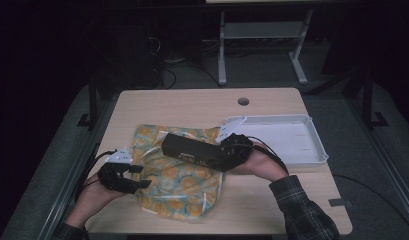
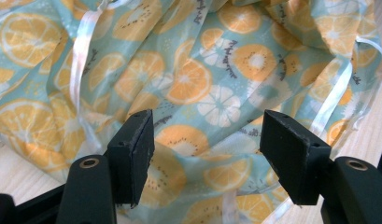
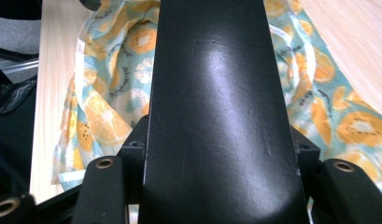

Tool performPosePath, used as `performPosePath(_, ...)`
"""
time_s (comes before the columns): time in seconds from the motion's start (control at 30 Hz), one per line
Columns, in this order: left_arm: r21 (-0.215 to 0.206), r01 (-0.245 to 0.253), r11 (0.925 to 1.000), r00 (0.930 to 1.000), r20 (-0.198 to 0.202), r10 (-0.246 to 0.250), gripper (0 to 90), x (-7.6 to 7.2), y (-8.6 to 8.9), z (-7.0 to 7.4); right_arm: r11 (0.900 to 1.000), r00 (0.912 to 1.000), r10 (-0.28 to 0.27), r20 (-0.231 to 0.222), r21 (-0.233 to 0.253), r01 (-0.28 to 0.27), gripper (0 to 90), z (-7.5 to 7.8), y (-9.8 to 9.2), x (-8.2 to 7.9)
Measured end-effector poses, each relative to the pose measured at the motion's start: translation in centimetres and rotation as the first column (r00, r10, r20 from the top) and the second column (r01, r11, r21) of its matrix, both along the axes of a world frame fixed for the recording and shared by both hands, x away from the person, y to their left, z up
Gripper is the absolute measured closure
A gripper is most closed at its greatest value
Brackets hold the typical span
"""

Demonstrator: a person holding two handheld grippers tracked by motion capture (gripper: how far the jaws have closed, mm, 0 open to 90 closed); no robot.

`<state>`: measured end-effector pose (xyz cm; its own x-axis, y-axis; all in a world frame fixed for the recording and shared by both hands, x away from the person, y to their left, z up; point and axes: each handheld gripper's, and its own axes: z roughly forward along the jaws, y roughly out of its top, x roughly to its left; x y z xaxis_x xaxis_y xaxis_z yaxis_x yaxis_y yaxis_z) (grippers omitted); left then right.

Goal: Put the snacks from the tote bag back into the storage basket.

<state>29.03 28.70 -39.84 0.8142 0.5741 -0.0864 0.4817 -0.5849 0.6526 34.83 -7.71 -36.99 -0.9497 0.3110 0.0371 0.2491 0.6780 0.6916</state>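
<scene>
Jaws of the right gripper [image 3: 220, 154] press against both long sides of a black box [image 3: 219, 102], clamping one end of it while the rest reaches out over the orange-print bag [image 1: 178, 172]. Jaws of the left gripper [image 2: 208, 156] stand spread wide, nothing between them, poised just over the bag's left edge. Bag lies flat on the wooden table [image 1: 192, 102], with a white tray [image 1: 292, 140] just to the right.

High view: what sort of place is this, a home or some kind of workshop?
Probably a lab or workshop, not a home. A plain wooden table with a cable hole stands on grey carpet, cables trail on the floor behind, and a metal desk frame stands beyond. The person's hands hold cabled grippers.
</scene>
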Motion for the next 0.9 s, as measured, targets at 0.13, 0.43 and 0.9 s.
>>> performPosePath(0.13,-0.001,0.008,1.0000,1.0000,0.000,-0.008,33.8,-0.1,-0.2,0.0,0.999,0.9994,-0.033,-0.010,0.007,0.033,41.7,0.1,-0.9,-0.1)
performPosePath(0.43,-0.013,0.032,0.9994,0.9993,0.023,-0.031,29.0,0.0,-0.8,0.1,0.993,0.9934,-0.114,-0.017,0.013,0.114,41.7,0.0,-3.6,-0.1)
performPosePath(0.9,-0.024,0.071,0.9972,0.9961,0.054,-0.070,28.4,0.7,-2.0,0.8,0.975,0.9752,-0.220,-0.026,0.023,0.220,41.7,-0.3,-7.9,-0.2)
